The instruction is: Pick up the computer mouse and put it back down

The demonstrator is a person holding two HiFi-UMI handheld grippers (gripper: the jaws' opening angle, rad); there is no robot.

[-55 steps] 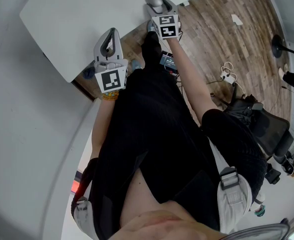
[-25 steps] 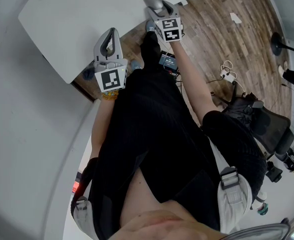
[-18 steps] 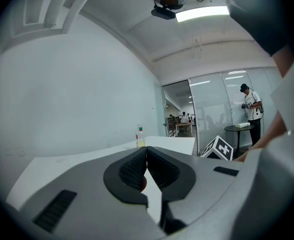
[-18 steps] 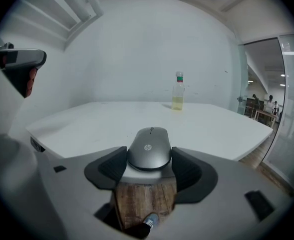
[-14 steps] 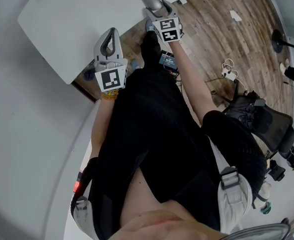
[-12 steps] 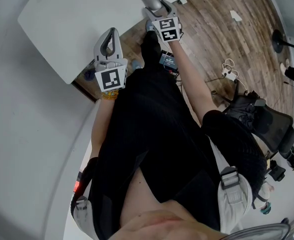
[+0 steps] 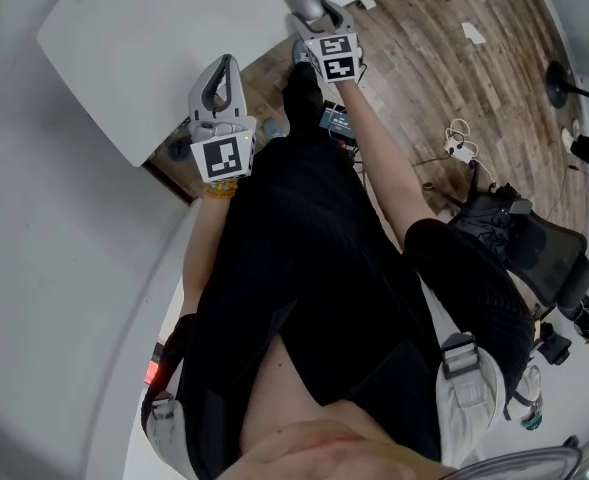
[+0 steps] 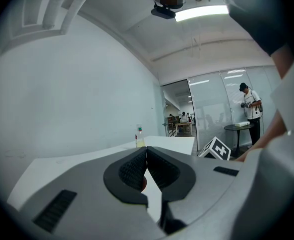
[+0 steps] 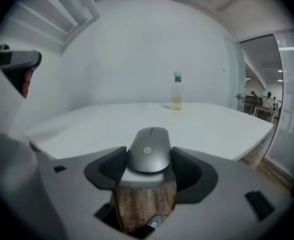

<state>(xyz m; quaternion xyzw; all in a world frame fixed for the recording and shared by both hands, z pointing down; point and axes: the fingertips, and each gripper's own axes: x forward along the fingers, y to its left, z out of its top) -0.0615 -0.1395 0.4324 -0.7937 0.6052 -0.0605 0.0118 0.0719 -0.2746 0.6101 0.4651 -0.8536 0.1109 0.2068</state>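
Right gripper view: your right gripper [image 9: 148,160], jaws clamped on the sides of a grey mouse [image 9: 148,149], which sits between them at the near edge of the white table [image 9: 87,126]; whether it touches the top cannot be told. Wooden floor [image 9: 144,204] shows beneath the jaws. One bottle [image 9: 176,91] of yellowish liquid, upright, far across the table. Left gripper view: your left gripper [image 8: 147,156], jaws pressed together, nothing held. Head view: both grippers at the table's edge, the left one nearer you; office chair [image 7: 539,258] well apart, to your right.
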